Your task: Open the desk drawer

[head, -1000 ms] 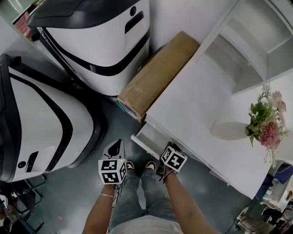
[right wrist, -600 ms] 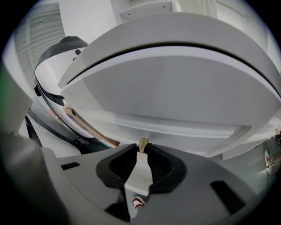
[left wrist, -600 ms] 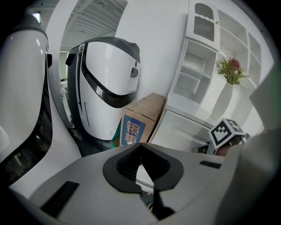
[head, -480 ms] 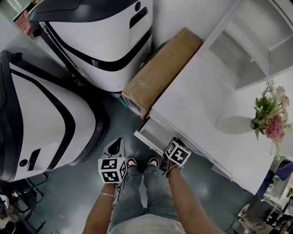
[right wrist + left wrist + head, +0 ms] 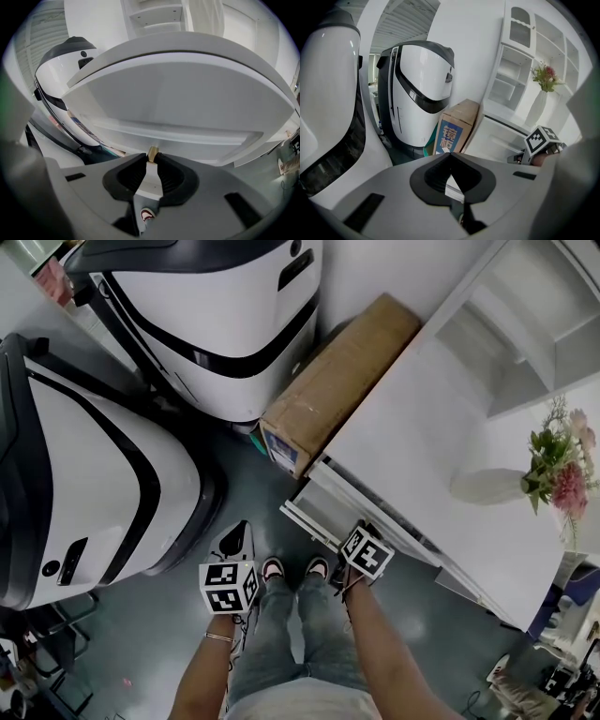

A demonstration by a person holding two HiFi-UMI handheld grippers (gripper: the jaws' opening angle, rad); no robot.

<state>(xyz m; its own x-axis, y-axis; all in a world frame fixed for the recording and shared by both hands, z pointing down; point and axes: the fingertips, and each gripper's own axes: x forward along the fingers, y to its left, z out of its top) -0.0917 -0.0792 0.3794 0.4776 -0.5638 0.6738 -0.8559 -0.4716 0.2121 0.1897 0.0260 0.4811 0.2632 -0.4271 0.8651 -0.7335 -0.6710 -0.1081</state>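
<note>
My right claw is pinched onto the small brass knob; its two dark pads meet on either side of it. The knob sits on the front of the drawer, which stands partly pulled out from under the near edge of the white table, at that table's left end in the head view. The claw angles steeply down, and my arm reaches in from below.

My left claw is pressed together at the tips with nothing between them. It hangs off to the left of the drawer, over the grey floor and clear of the table. From its camera I can see the right claw's marker cube over by the drawer.

Between the two claws, a pair of shoes stands just short of the drawer front. A long cardboard box lies against the table's left end. Beyond it are two big white-and-black machines, one behind the box and one to the left of my left claw. A white vase of flowers stands on the table's right side, with white shelves behind it.
</note>
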